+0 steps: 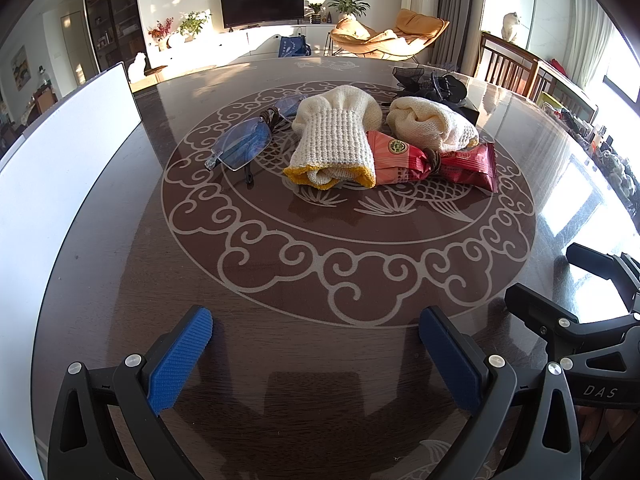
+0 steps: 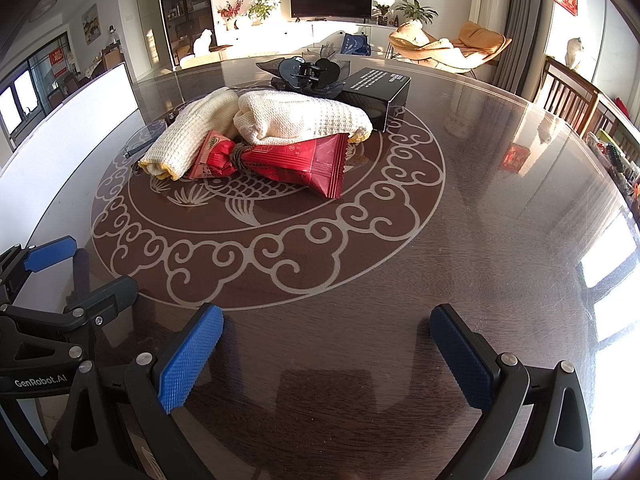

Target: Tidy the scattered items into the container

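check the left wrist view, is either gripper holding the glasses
No, the glasses lie on the table beside a knit glove, while the left gripper is open and empty, well short of them.

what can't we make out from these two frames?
- Container: left wrist view, only one white wall shows; the frame edge cuts the rest, inside unseen.
- Glasses: right wrist view, mostly hidden behind the gloves.
- Black box text: too small to read.
- Snack packet print: too small to read.

home living room, television [image 1: 262, 3], lounge chair [image 1: 394, 36], houseplants [image 2: 262, 8]
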The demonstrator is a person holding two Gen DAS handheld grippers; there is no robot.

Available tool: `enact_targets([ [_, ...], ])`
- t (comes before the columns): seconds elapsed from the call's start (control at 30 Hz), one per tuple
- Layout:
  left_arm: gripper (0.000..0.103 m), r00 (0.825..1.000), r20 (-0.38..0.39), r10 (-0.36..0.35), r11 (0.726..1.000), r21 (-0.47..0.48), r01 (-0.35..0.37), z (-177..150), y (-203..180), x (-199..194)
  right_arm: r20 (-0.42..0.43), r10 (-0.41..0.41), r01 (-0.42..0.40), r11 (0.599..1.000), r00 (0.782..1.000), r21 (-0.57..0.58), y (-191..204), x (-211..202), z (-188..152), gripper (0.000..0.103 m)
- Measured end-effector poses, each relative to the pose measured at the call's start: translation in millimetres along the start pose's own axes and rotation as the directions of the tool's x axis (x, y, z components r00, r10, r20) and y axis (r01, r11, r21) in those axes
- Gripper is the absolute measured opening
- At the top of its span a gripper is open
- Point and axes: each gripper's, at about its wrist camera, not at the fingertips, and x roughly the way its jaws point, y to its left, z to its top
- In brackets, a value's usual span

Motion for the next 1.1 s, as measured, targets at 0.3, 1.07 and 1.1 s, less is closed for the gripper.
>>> enact_targets([
  [0.3, 0.103, 1.000, 0.000, 0.000, 1.000, 0.000, 0.000, 0.1, 0.0, 0.1, 0.000, 0.000, 0.000, 1.000, 1.000, 0.000, 0.0, 0.0, -0.1, 0.103],
  [1.07, 0.103, 1.000, -0.008, 0.002, 1.000, -0.002, -0.002, -17.0, 31.9, -14.3, -0.104, 0.304, -0.317, 0.836, 0.947, -0.448, 48.5, 73.5, 97.6, 0.093],
  [1.1, 0.103, 1.000, -0.008, 0.002, 1.000, -0.003, -0.002, -17.1, 31.9, -14.2, -0.104, 0.310, -0.323, 0.831, 0.945, -0.452, 51.7, 70.8, 96.7, 0.083],
])
